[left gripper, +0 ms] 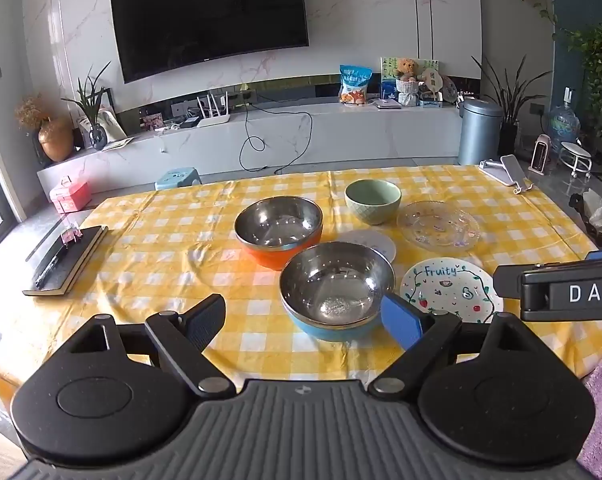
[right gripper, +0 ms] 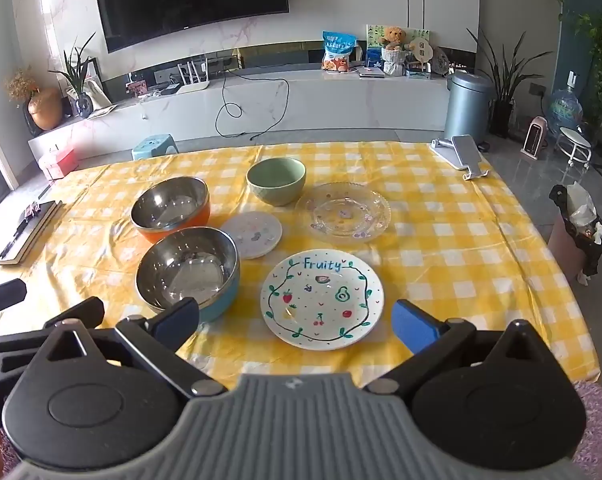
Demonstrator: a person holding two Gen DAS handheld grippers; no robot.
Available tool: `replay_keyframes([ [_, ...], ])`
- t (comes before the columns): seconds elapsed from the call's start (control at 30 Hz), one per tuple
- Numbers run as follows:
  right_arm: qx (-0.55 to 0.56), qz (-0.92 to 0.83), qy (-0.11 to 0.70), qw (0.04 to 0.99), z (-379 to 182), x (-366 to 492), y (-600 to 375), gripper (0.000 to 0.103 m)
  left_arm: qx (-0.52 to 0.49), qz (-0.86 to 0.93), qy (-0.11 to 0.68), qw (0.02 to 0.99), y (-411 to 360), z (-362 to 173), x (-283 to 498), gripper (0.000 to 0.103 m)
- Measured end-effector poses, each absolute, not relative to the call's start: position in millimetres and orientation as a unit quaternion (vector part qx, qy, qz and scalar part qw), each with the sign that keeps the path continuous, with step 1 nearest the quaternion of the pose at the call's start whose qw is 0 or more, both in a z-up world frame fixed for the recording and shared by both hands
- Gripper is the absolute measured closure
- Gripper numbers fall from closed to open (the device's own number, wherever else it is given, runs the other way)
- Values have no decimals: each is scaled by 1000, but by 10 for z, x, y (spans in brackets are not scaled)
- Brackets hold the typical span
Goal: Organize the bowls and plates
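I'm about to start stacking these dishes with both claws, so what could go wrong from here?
The clear glass plate is hard to see and thin-rimmed, so a grip may slip. The blue bowl sits against the orange bowl; lifting one may knock the other. The Fruity plate lies flat, leaving little edge to grasp.

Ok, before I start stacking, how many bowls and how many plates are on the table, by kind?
Steel-lined bowls: 2, the orange bowl and the blue bowl
Ceramic bowls: 1, the green bowl
Clear glass plates: 1, the glass plate
Printed plates: 2, the "Fruity" plate and the small white plate
Total: 6
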State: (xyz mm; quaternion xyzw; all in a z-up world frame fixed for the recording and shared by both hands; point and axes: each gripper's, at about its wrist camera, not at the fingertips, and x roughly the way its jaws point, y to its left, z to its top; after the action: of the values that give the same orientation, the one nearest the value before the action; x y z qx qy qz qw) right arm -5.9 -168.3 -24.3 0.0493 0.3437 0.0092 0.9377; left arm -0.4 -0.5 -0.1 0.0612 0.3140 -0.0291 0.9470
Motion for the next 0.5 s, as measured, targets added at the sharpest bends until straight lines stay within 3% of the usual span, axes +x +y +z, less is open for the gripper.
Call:
replay_keyframes([
  [0.5,56,15,351,935,-269,-47,-1705,2,75,-28,314,946,-41,-6,-7,0],
])
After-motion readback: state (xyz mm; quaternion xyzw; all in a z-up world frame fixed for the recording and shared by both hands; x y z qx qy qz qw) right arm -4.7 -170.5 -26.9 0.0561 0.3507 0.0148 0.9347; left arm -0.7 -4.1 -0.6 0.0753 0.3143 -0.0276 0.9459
